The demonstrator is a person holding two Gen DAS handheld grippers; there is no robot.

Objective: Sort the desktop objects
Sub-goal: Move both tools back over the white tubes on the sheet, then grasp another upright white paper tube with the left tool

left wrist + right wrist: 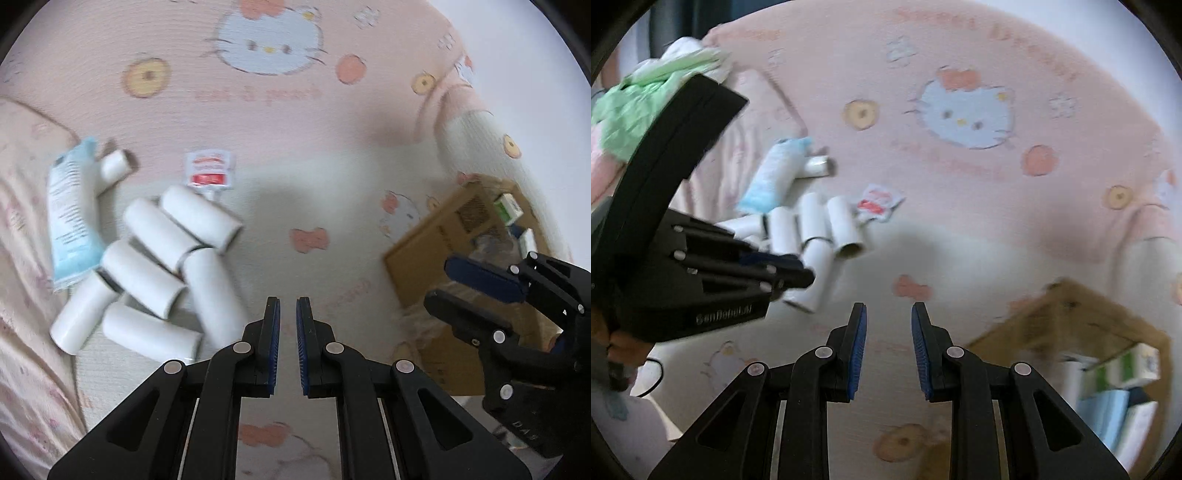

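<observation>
1. Leftmost in the left wrist view, a pale blue packet point(72, 218) lies on the cartoon-cat blanket point(295, 122), with a small white tube point(112, 168) touching its upper right edge.
2. Just right of the packet sits a cluster of white cardboard rolls point(155, 273), lying on their sides and touching one another; one roll's end points toward the lower frame edge.
3. Above the rolls, a small red-and-white sachet point(209, 170) rests flat, its lower edge just beside the topmost roll.
4. At centre, the left gripper point(288, 314) hangs over bare blanket, its blue pads nearly pressed together with only a narrow slit and nothing between them.
5. Further right, a brown cardboard box point(424, 254) stands open, with a green-and-white carton point(508, 208) and other blurred items inside.
6. At the far right, the right gripper point(448, 282) hovers over the box's near edge; in its own view its pads point(857, 354) stand a little apart, as closed as they go, gripping nothing.
7. In the right wrist view, crumpled green cloth point(646, 107) lies at the upper left, beyond the blanket's edge.
</observation>
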